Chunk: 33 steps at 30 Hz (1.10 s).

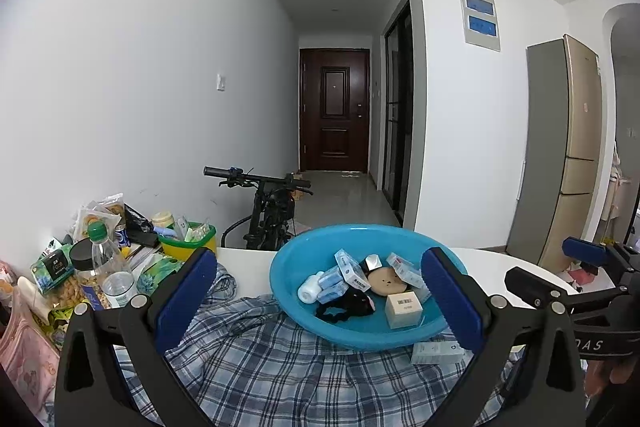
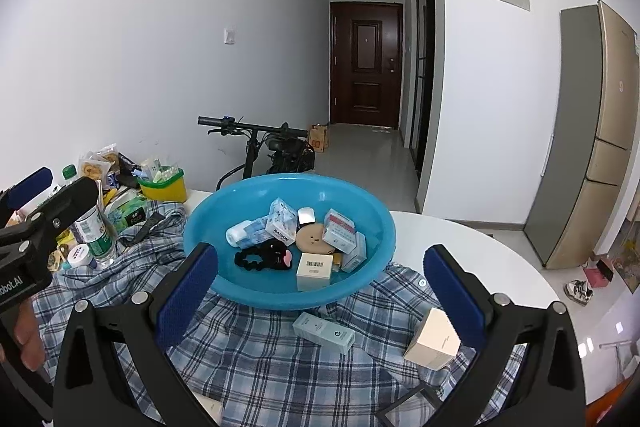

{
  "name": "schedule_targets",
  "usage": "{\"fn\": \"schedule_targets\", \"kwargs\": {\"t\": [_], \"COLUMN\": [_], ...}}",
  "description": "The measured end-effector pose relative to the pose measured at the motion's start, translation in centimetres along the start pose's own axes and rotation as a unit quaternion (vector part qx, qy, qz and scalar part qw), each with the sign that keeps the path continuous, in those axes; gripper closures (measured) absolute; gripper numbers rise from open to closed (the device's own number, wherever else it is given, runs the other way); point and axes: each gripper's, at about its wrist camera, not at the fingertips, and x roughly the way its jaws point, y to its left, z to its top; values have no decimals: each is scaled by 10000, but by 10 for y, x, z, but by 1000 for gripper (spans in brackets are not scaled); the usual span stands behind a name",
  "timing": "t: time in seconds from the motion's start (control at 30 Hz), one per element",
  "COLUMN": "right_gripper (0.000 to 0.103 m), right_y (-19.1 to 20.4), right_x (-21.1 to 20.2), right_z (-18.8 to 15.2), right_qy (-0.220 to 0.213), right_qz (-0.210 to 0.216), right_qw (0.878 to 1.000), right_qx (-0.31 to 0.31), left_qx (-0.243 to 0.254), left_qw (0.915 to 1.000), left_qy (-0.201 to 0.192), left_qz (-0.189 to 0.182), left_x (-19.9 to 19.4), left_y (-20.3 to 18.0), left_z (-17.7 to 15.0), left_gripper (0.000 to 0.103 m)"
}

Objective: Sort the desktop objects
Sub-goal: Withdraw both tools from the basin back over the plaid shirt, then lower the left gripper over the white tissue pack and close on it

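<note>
The left gripper (image 1: 320, 301) and the right gripper (image 2: 322, 293) both hang with jaws spread wide and nothing between them, low over a plaid shirt (image 2: 272, 359) spread on a white round table (image 2: 460, 243). On the shirt, nearest the right gripper, lie a grey-green box (image 2: 324, 332) and a cream box (image 2: 433, 339), well apart from each other. Just beyond them a blue basin (image 2: 224, 211) sits on the cloth, holding small cartons, a white roll (image 2: 237, 234), a round tan disc (image 2: 313, 239), a black scrunchie (image 2: 262, 259) and a barcoded box (image 2: 314, 271). At the table's left edge stand a water bottle (image 1: 112, 267), snack packets and a yellow tub (image 1: 188, 247) against the white wall (image 1: 140, 67). Behind the table leans a black bike (image 1: 268, 207). Farther on, a grey tiled hallway runs to a dark brown door (image 1: 334, 109), with a sliding glass door to its right. A gold fridge (image 1: 576, 147) stands at the right, under two blue wall panels (image 1: 480, 19).
</note>
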Motion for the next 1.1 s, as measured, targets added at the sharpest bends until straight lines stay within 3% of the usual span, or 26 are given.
{"fn": "schedule_targets", "kwargs": {"t": [0.47, 0.87, 1.1], "right_gripper": [1, 1, 1], "right_y": [-12, -21, -24], "right_x": [23, 33, 48], "right_z": [-37, -72, -106], "right_qy": [467, 878, 1345], "right_qz": [7, -89, -26], "right_qw": [9988, 9959, 9903], "right_qx": [171, 205, 354], "left_qx": [16, 42, -51], "left_qw": [9991, 9924, 9855], "left_qy": [419, 1232, 1695], "left_qz": [-34, -54, 11], "left_x": [16, 32, 36], "left_y": [0, 0, 4], "left_z": [-35, -96, -134], "left_gripper": [0, 0, 0]}}
